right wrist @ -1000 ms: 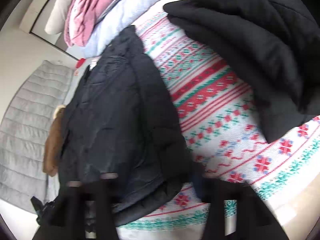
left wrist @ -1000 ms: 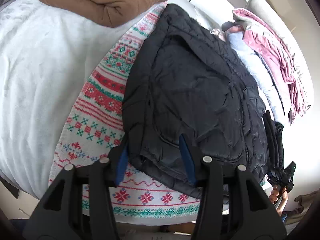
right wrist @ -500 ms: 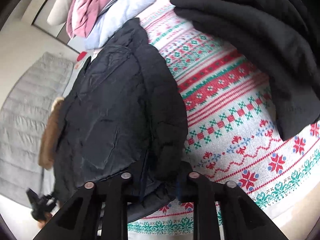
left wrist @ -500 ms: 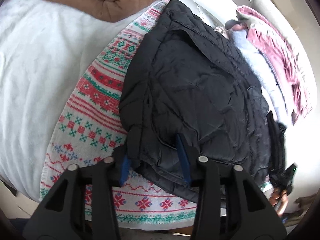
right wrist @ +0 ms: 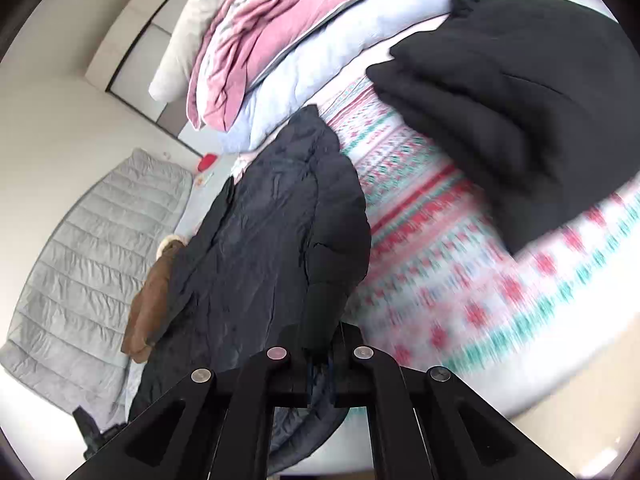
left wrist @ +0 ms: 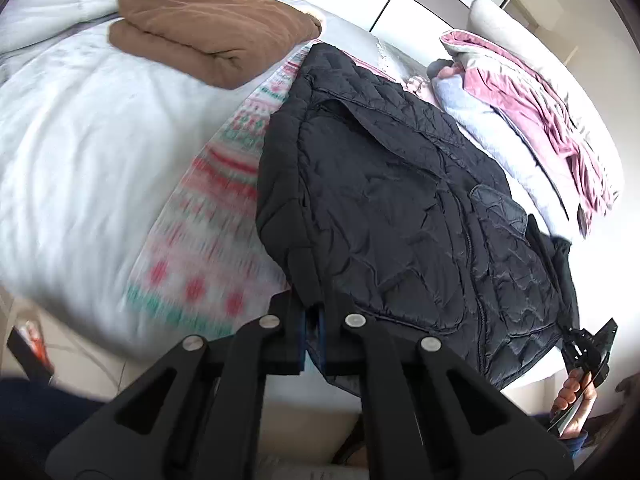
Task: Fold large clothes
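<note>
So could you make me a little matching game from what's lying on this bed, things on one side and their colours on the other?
Things:
1. quilted jacket
2. folded blanket
3. crumpled bedding
4. patterned spread

Colours:
A. brown
B. white with red and green
C. black
D. pink

Pairs: 1-C, 2-A, 3-D, 4-B. Both the left gripper and the right gripper are pinched on the jacket's hem.

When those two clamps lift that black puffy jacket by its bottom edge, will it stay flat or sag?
The black quilted jacket will probably sag between the left gripper and right gripper: its surface already wrinkles. The puffy filling suggests it is light for its size. Its sheen hints it may slip in the fingers.
</note>
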`<action>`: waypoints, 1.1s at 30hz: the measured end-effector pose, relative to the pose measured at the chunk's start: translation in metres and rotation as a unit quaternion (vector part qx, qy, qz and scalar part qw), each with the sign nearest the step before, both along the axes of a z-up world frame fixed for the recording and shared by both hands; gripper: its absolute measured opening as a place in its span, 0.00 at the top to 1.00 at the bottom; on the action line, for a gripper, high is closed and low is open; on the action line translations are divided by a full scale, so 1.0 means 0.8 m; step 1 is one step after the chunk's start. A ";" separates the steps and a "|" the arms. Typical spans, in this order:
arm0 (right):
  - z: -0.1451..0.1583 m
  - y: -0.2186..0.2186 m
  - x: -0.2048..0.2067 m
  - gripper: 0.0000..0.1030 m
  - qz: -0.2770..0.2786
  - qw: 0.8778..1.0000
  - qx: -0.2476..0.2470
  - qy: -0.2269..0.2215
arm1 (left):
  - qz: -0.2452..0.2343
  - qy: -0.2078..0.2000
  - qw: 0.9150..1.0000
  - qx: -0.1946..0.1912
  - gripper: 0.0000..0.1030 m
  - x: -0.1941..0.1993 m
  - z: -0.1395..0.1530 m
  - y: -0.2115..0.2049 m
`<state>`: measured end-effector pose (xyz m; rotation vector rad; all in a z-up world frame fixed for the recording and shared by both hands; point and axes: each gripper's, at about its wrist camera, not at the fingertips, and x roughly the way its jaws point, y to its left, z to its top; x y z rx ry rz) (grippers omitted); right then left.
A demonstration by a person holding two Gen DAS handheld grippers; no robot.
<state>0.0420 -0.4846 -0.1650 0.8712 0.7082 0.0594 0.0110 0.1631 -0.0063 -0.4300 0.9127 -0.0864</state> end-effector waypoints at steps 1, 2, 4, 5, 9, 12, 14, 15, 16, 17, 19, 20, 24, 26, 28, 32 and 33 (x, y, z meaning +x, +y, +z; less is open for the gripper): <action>0.001 0.000 -0.016 0.97 -0.006 1.000 0.003 -0.009 | -0.001 -0.004 1.000 0.003 0.95 -0.011 0.002 -0.001; 0.001 -0.001 -0.033 0.97 -0.011 1.000 0.013 -0.021 | -0.001 -0.008 1.000 0.006 0.95 -0.025 0.004 0.000; -0.001 -0.007 -0.054 0.97 -0.021 0.999 0.031 -0.033 | -0.008 -0.014 1.000 0.011 0.95 -0.040 0.007 0.000; -0.003 -0.008 -0.056 0.97 -0.023 0.999 0.035 -0.032 | -0.010 -0.014 1.000 0.017 0.95 -0.043 0.006 0.001; 0.007 0.001 -0.059 0.97 -0.019 0.999 0.019 -0.040 | -0.008 0.002 1.000 0.026 0.95 -0.035 -0.003 -0.005; 0.022 0.005 -0.078 0.97 -0.007 0.998 0.023 -0.065 | -0.003 -0.010 1.000 0.022 0.95 -0.039 0.005 -0.006; 0.023 0.001 -0.090 0.97 -0.008 0.997 0.034 -0.071 | 0.002 -0.015 1.000 0.010 0.95 -0.047 0.011 -0.002; 0.023 0.001 -0.096 0.97 -0.009 0.996 0.040 -0.074 | 0.005 -0.018 1.000 0.004 0.95 -0.053 0.015 0.000; 0.024 -0.001 -0.104 0.97 -0.011 0.996 0.050 -0.080 | 0.006 -0.021 1.000 -0.002 0.95 -0.059 0.019 0.003; 0.027 -0.003 -0.112 0.97 -0.010 0.994 0.061 -0.088 | 0.007 -0.027 1.000 -0.012 0.95 -0.068 0.028 0.005; 0.038 -0.007 -0.127 0.97 -0.010 0.991 0.080 -0.107 | 0.006 -0.038 0.999 -0.025 0.95 -0.078 0.043 0.009; 0.044 -0.008 -0.132 0.97 -0.009 0.990 0.086 -0.115 | 0.005 -0.045 0.998 -0.033 0.95 -0.085 0.052 0.010; 0.078 -0.007 -0.150 0.97 -0.003 0.986 0.079 -0.149 | 0.000 -0.071 0.997 -0.036 0.96 -0.098 0.081 0.013; 0.079 -0.003 -0.140 0.97 0.001 0.988 0.075 -0.137 | 0.007 -0.065 0.997 -0.031 0.96 -0.089 0.079 0.012; 0.066 -0.003 -0.134 0.97 0.001 0.988 0.096 -0.120 | 0.007 -0.050 0.998 -0.047 0.96 -0.084 0.070 0.016; 0.066 -0.004 -0.140 0.97 -0.001 0.984 0.119 -0.132 | 0.009 -0.048 0.998 -0.050 0.96 -0.084 0.074 0.014; 0.070 -0.005 -0.141 0.97 -0.001 0.983 0.120 -0.136 | 0.009 -0.051 0.997 -0.049 0.96 -0.085 0.077 0.012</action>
